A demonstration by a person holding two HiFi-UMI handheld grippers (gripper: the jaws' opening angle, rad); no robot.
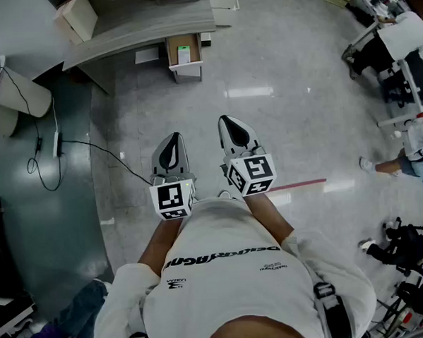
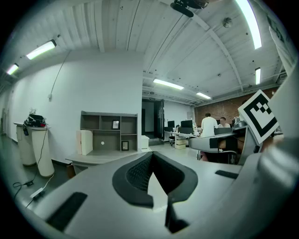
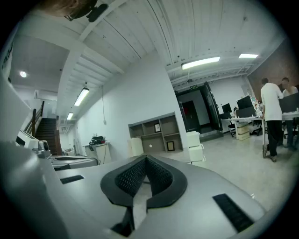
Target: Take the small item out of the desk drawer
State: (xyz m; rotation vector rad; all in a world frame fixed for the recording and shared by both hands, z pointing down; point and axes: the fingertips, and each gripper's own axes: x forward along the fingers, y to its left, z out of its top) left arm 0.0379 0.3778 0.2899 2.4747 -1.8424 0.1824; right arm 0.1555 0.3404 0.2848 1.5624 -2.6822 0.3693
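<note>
The person's white T-shirt (image 1: 224,270) fills the bottom of the head view; from it the left forearm (image 1: 161,241) and the right forearm (image 1: 269,212) reach forward side by side, bent a little at the elbow and close together; each ends behind a marker cube, the left cube (image 1: 173,200) set slightly nearer the body than the right cube (image 1: 251,175); the left gripper (image 1: 173,138) and the right gripper (image 1: 226,120) point ahead over the pale glossy floor (image 1: 278,90), held about level, with the right one reaching a bit further; in each gripper's own view the dark ribbed pads meet at the tip, so both pairs of jaws are closed with nothing between them; a black cable (image 1: 90,146) trails across the floor to the left of the grippers, and a red stripe (image 1: 297,185) lies on it to the right; well beyond the grippers stands the curved grey desk (image 1: 140,27), and under its edge a drawer (image 1: 185,68) seems to be pulled out, with a small pale and green item (image 1: 183,54) lying in it, well apart from both grippers; a grey shelf unit (image 2: 110,133) rises behind the desk against the wall; people (image 2: 209,126) stand at workstations in the far background.
</note>
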